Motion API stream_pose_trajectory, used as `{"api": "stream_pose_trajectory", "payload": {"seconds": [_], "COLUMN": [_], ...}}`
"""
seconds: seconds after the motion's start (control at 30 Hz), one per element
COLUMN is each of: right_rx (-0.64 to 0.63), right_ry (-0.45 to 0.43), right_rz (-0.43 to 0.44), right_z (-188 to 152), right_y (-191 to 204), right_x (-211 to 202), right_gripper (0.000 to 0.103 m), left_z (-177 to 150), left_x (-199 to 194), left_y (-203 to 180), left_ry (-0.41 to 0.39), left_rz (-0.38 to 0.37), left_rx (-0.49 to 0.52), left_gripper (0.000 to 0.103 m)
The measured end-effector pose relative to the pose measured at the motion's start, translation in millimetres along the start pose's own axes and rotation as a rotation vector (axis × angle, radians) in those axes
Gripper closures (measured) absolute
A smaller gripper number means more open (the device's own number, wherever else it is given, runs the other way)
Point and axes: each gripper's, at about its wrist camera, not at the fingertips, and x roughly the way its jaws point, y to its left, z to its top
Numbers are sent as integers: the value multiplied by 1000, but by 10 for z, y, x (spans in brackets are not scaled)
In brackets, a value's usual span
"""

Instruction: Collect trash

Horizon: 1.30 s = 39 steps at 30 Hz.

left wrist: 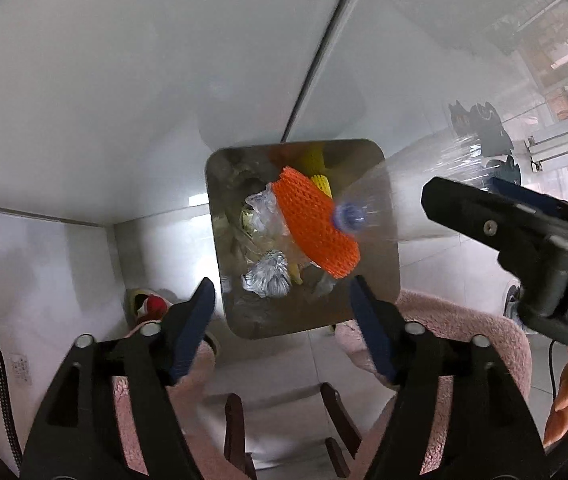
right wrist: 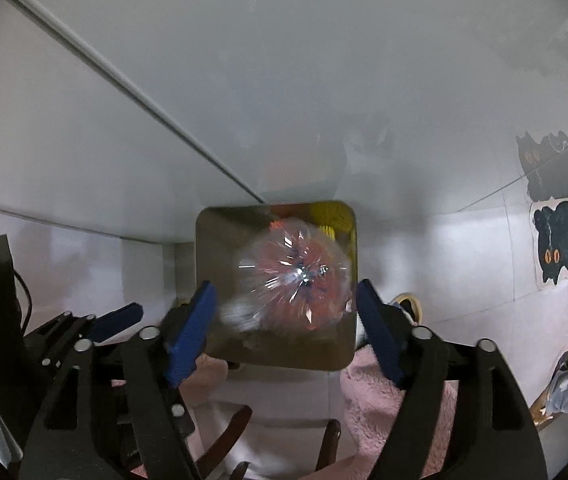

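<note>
A square metal bin (left wrist: 380, 256) stands on the floor below both grippers and shows in the right wrist view (right wrist: 219, 240) too. It holds an orange foam net (left wrist: 312, 224), a foil ball (left wrist: 267, 276), a yellow net (left wrist: 322, 186) and crumpled plastic. A clear plastic bottle (left wrist: 404, 196) with a blue cap (left wrist: 348, 216), motion-blurred, hangs free above the bin mouth (right wrist: 296, 276). My left gripper (left wrist: 284, 320) is open and empty over the bin. My right gripper (right wrist: 286, 320) is open, the bottle just ahead of its blue fingers.
Pink fluffy slippers (left wrist: 464, 332) and wooden chair legs (left wrist: 235, 432) lie under the grippers. White cabinet panels (left wrist: 123, 100) rise behind the bin. Black cat stickers (right wrist: 560, 240) sit on the right. A red and yellow toy (left wrist: 151, 304) lies left of the bin.
</note>
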Motion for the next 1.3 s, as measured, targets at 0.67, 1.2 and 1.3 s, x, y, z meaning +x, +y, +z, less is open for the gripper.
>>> {"api": "stream_pose_trajectory", "payload": {"seconds": [0.67,1.2,1.3], "right_rx": [-63,-141,-144], "right_ry": [-319,-726,-785], "right_rz": [-67,-111,-118], "right_z": [-220,-590,-638], "right_y": [380,927,1016], "right_x": [-1541,-3571,-3871], "right_gripper": [3,3,3], "left_z": [-389,-850,-966], "left_x": [-1872,-4033,-4465], "left_y": [112,177,118], "left_ry": [-341,-729,-814], "left_rz": [98,183,211], "left_rx": [-6,-58,-61], "left_gripper": [8,8,8]}}
